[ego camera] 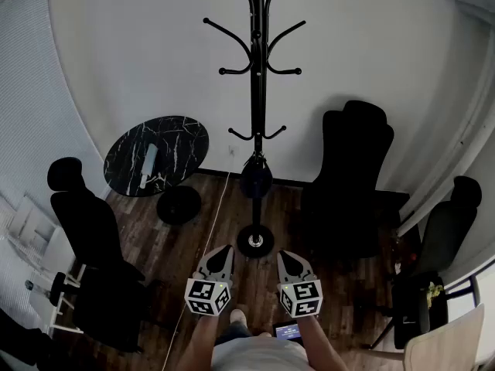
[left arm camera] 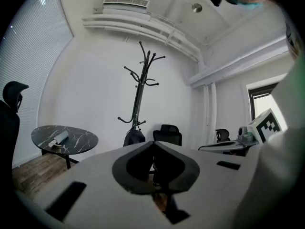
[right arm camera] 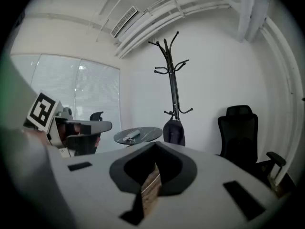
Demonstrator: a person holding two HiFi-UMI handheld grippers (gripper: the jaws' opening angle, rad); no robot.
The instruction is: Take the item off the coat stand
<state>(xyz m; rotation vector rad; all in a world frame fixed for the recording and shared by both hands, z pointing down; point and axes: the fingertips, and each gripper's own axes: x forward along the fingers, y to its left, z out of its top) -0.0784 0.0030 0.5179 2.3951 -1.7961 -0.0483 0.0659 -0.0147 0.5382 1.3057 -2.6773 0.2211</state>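
room: white wall (ego camera: 131, 52), dark wood floor (ego camera: 193, 242), and the head view looks steeply down on all of it.
coat stand: black coat stand (ego camera: 257, 91) upright against the wall, dead ahead of both grippers, round base planted on the floor.
item: dark bag (ego camera: 255, 180) hangs low on the pole, just under the lowest pair of hooks and above the base.
left gripper: left gripper (ego camera: 224, 250) is held low, close to the person's body; its own view shows the jaws together, tips meeting, nothing between them, well apart from the bag.
right gripper: right gripper (ego camera: 288, 255) sits just beside it, jaws together too, nothing in them, and just as far from the bag.
table: round marble table (ego camera: 182, 139) stands left of the stand with a pale roll (ego camera: 150, 159) lying on it.
chairs: one black office chair (ego camera: 356, 168) stands right of the stand, others at both edges.
head view only: the two grippers side by side and the stand's base.
left gripper view only: a ceiling vent (left arm camera: 126, 2), plus the right gripper's marker cube (left arm camera: 267, 123) at the right edge.
right gripper view only: window blinds (right arm camera: 86, 89) behind the table, and the left gripper's cube at the left edge.
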